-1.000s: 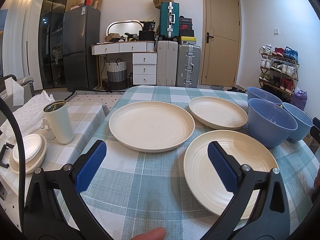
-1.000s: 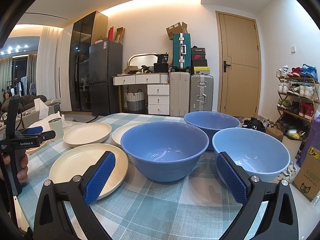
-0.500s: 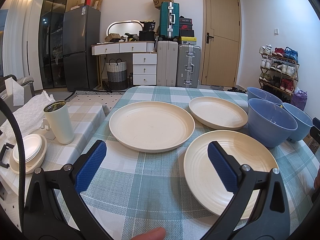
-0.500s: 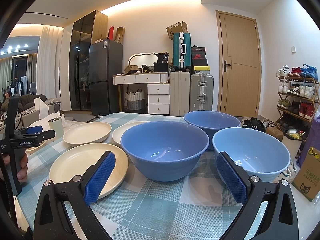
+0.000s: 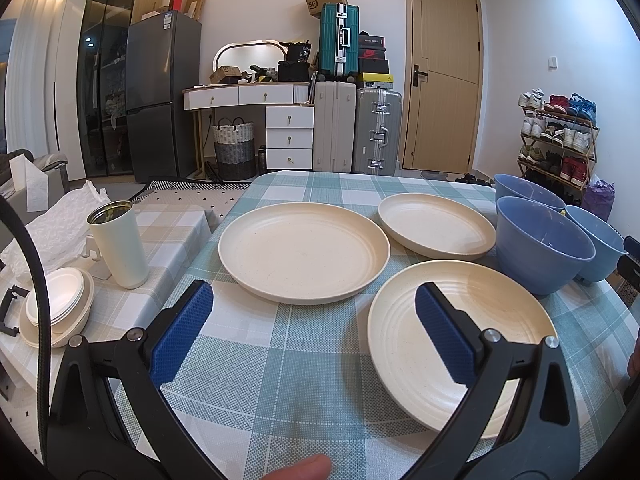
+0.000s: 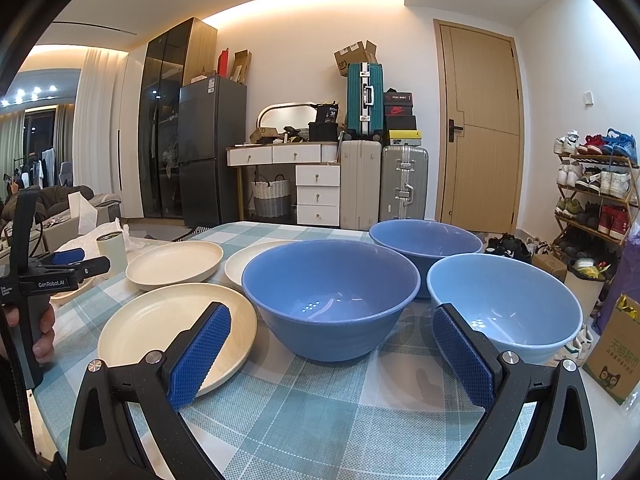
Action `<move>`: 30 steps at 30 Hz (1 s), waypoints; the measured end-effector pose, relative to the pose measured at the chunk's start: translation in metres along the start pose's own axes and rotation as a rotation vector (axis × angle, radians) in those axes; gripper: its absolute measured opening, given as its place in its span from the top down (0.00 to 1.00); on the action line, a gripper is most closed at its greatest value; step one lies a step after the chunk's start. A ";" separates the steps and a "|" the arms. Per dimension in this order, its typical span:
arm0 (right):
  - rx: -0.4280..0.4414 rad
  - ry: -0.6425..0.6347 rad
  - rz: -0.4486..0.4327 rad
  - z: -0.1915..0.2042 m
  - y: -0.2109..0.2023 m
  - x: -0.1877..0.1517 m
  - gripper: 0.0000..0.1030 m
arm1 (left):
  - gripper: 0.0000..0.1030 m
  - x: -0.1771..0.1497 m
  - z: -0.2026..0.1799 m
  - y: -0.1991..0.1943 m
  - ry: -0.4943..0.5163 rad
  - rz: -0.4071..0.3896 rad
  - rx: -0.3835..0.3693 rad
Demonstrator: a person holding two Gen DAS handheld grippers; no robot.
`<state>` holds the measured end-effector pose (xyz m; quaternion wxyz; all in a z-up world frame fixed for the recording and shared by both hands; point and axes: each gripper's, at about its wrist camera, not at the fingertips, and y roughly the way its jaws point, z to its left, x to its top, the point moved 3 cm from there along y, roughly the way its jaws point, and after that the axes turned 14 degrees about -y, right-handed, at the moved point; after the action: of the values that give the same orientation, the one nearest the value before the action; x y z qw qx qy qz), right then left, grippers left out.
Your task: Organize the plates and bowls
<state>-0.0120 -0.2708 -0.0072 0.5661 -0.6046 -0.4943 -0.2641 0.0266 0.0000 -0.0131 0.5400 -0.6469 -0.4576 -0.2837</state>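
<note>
Three cream plates lie on the checked tablecloth: a large one at the centre, a smaller one behind it to the right, and a ribbed one nearest. Three blue bowls stand to their right: a mid-blue one in front, a darker one behind, a light blue one at the right. My left gripper is open and empty above the near cloth, its right finger over the ribbed plate. My right gripper is open and empty, just short of the mid-blue bowl.
A white tumbler and a stack of small white dishes sit on a lower side table at the left. The table's right edge drops off beside the light blue bowl, with a cardboard box and a shoe rack beyond.
</note>
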 end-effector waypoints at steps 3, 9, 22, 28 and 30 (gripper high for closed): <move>0.000 -0.007 0.009 0.000 0.003 0.000 0.00 | 0.02 0.000 0.000 0.000 0.001 0.000 0.000; 0.001 -0.008 0.010 0.000 0.003 0.000 0.00 | 0.02 0.000 0.000 0.000 0.002 0.000 -0.001; 0.005 -0.003 0.012 0.001 0.004 0.000 0.00 | 0.02 -0.002 0.003 -0.002 0.017 0.000 0.001; 0.007 -0.002 0.014 0.002 0.004 0.000 0.00 | 0.02 0.001 0.003 0.001 0.019 0.000 0.000; 0.006 -0.002 0.012 0.002 0.004 0.000 0.00 | 0.02 0.002 0.001 0.000 0.022 0.002 0.000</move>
<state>-0.0090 -0.2680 -0.0093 0.5690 -0.6060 -0.4921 -0.2588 0.0273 0.0017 -0.0118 0.5454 -0.6443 -0.4510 -0.2899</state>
